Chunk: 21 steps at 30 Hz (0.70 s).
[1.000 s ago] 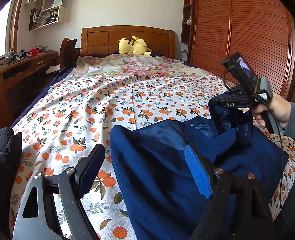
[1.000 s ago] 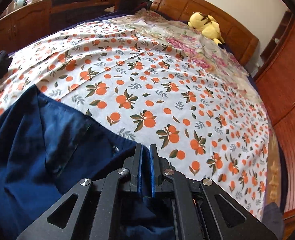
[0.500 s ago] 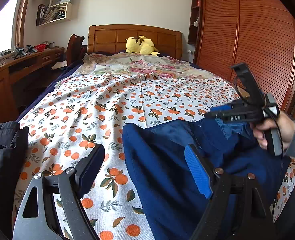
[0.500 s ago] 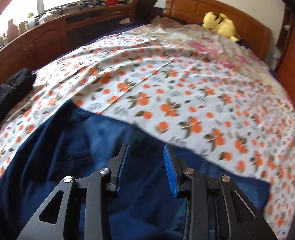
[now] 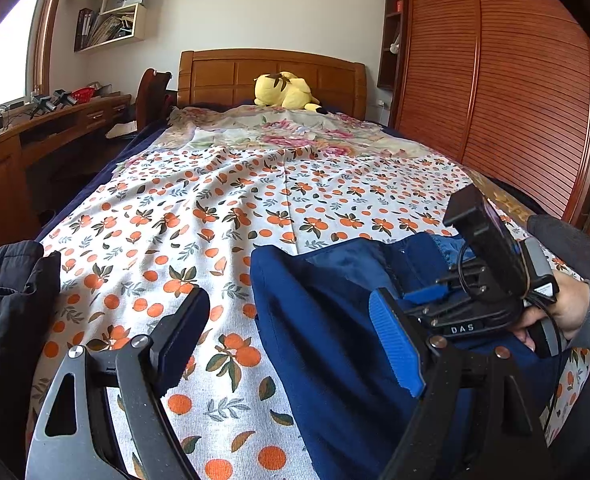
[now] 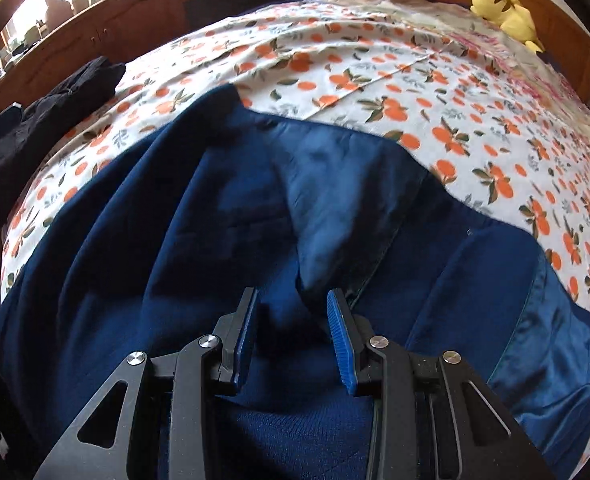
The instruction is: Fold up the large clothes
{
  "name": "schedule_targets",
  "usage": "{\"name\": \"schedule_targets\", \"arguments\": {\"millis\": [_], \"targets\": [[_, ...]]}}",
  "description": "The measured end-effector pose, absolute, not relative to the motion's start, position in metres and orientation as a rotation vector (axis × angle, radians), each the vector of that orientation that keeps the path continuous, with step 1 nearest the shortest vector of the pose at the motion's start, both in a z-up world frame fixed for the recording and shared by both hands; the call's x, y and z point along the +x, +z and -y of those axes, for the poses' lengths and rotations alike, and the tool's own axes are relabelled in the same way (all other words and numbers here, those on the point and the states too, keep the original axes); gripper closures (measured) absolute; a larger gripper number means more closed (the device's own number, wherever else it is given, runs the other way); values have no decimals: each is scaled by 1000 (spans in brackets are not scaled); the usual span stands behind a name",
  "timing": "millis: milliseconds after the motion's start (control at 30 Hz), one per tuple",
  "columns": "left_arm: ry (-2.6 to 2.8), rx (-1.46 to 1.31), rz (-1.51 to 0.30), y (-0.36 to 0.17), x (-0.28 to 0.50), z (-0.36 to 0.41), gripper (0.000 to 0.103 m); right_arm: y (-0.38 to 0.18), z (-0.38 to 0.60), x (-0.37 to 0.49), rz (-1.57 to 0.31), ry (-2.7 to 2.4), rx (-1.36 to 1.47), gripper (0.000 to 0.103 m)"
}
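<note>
With jaws of right gripper (image 6: 293, 334) just parted & nothing pinched betw. pads, hanging right over navy garment (image 6: 223, 216). Left gripper (image 5: 291, 340) wide open, empty, straddling its edge. Garment spread rumpled on near end of bed (image 5: 223, 216), lining showing. Prob. soft, floppy, fairly heavy; slick lining may slip, so best pinched at thick hem or collar seam.
</note>
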<state>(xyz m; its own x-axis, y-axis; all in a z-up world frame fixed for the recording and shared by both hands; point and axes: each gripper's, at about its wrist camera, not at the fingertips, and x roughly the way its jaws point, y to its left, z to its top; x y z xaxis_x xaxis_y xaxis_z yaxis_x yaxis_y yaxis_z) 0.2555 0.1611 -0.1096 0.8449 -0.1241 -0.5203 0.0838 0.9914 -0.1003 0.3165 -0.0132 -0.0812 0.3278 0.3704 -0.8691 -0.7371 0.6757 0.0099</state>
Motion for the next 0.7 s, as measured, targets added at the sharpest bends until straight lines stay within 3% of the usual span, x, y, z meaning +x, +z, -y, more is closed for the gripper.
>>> {"name": "schedule_targets", "arguments": {"millis": [167, 300, 700], "targets": [[-104, -79, -547, -108, 254, -162, 21, -83, 10, 317, -1024, 779, -426, 67], [-103, -89, -541, -106, 254, -164, 21, -72, 5, 306, -983, 771, -486, 97], [-91, -98, -522, -102, 252, -165, 21, -18, -23, 349, -727, 660, -539, 99]]}}
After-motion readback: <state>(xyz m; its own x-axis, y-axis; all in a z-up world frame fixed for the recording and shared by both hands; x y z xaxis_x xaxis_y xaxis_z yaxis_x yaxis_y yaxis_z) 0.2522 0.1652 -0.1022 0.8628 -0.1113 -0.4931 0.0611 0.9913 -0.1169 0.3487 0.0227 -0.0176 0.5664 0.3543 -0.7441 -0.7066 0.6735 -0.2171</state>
